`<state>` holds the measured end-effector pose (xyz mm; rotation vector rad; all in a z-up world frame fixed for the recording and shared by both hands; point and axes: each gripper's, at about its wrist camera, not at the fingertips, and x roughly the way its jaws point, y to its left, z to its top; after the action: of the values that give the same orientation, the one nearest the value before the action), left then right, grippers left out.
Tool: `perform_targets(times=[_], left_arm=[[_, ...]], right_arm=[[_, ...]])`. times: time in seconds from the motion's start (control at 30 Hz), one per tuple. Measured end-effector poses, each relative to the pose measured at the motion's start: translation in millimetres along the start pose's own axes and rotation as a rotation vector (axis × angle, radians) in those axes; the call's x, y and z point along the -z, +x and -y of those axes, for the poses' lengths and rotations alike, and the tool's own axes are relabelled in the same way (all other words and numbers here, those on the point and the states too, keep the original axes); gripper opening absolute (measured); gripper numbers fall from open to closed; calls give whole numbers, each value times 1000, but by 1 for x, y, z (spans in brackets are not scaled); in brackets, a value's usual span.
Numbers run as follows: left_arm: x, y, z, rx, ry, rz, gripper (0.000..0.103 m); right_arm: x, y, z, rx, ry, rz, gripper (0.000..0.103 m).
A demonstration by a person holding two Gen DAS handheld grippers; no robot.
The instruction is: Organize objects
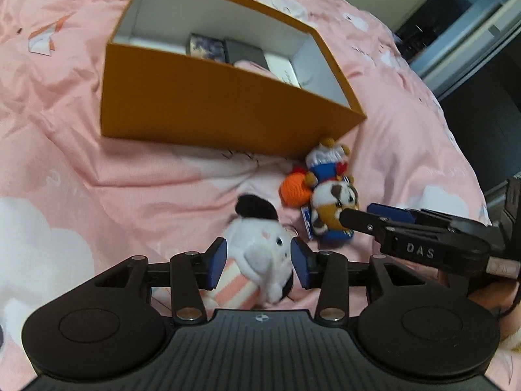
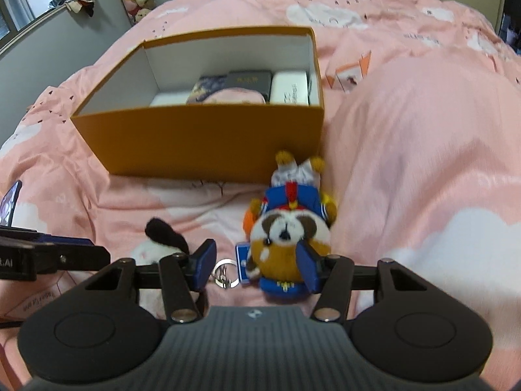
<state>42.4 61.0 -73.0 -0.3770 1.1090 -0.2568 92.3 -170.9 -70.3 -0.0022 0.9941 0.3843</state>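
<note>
— Plush toys first: where are they, taking the orange box (image 1: 224, 107) as the mark?

— Both lie on the pink bedcover (image 1: 81, 169) on the near side of the box's long orange wall. The white plush (image 1: 260, 247), with a black patch on top and a pink-striped part below, sits well in front of that wall. The raccoon plush (image 2: 286, 238), in a blue outfit with a red trim, lies nearer the box's right-hand corner, its feet almost at the wall.

— And the grippers?

— The left gripper (image 1: 259, 260) has its blue pads on either side of the white plush, close against it; whether they actually press it I cannot tell. The right gripper (image 2: 257, 265) is spread fairly wide, one pad at the raccoon's head, the other off to the side with a gap between.

— Anything else beside the raccoon?

— An orange knitted ball (image 1: 294, 189) touching it on the side away from the box corner, and a metal key ring (image 2: 224, 275) between the right gripper's pads.

— Inside the box?

— White walls, with a dark patterned case (image 2: 208, 86), a black case (image 2: 249, 81) and a white case (image 2: 289, 88) side by side along the far wall, and something pink in front of them, partly hidden by the near wall.
</note>
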Motion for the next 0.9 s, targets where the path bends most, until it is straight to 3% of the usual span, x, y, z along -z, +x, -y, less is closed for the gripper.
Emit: perform_targets(times=[0.17,0.27,0.43,0.53,0.67,0.9], left_arm=[[3,15,-2,63,-17,-57,54],[4,22,1,-13,11,-65,54],[3,31,21,-66,201,-99,56],[2,44,27,-155,296,-120,58],[-1,57,24,-156,313,-142,71],[-1,63,12,-96,244,-140,65]], right_arm=[[5,4,6,-6,42,-29,54],[6,7,7,-13,44,-36,54],[8,11,10,-18,55,-53,55],[8,12,11,-17,55,-54,55],[8,16,13,-20,64,-67,55],[8,21,12,-18,59,-80,57]])
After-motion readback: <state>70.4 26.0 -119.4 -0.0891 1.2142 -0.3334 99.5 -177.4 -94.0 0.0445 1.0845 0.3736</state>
